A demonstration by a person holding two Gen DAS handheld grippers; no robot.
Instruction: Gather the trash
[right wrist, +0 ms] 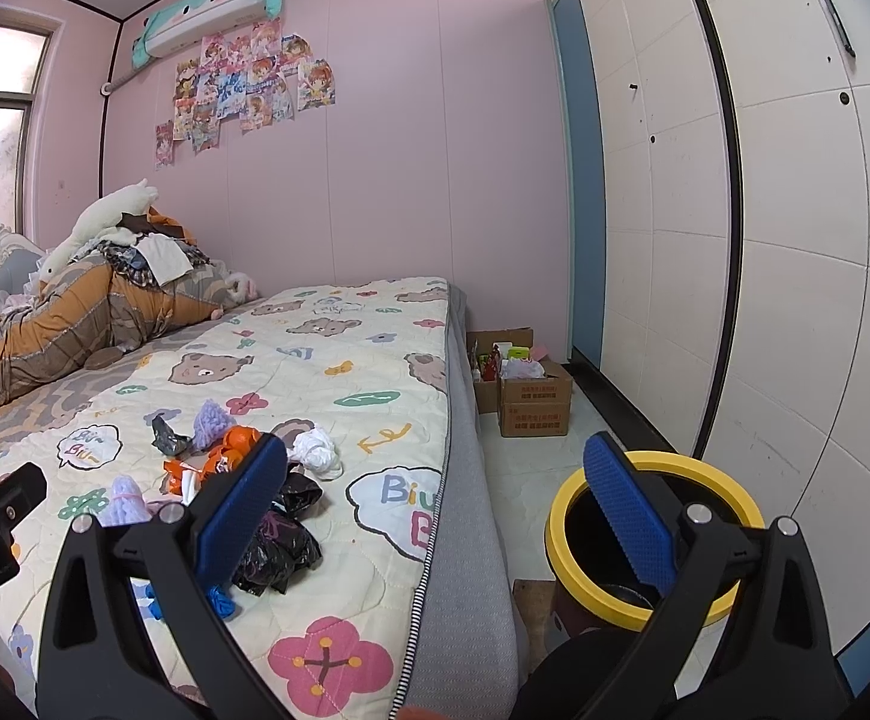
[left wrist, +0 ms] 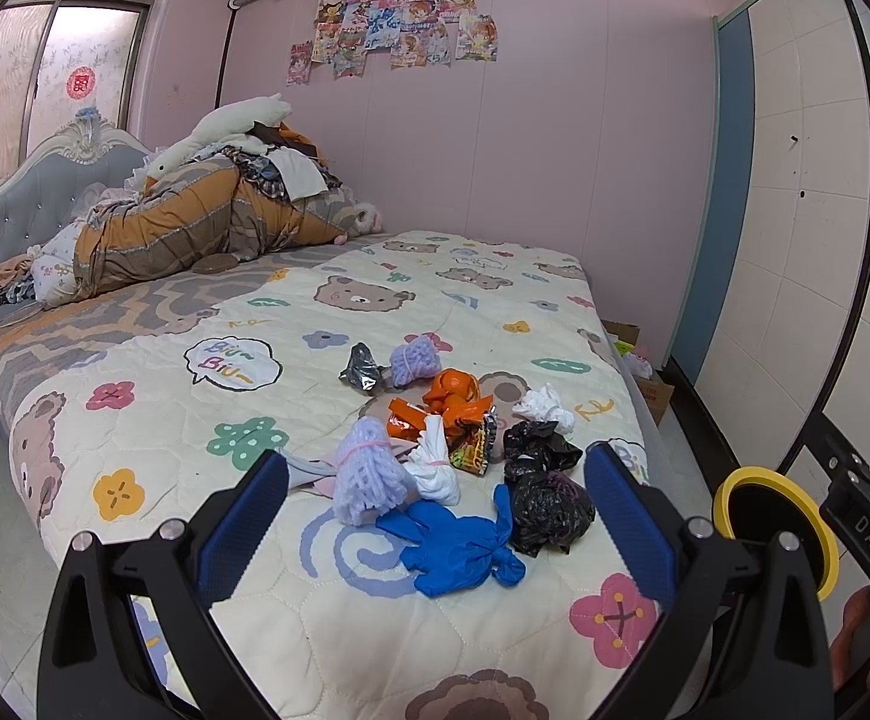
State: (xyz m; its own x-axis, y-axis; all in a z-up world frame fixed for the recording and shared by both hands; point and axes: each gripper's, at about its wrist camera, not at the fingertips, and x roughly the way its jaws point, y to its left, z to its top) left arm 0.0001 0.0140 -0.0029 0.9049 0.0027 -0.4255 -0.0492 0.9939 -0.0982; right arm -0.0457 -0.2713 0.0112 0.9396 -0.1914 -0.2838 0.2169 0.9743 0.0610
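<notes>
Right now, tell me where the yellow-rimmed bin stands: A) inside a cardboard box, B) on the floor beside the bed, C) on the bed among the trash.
B: the yellow-rimmed bin stands on the floor next to the bed, apart from the trash pile on the quilt.

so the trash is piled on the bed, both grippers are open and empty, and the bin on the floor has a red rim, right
Not quite: the bin's rim is yellow, not red, as the right wrist view shows plainly. The rest stands: the trash pile lies on the bed, and both the left gripper and the right gripper are open with nothing between their fingers.
</notes>
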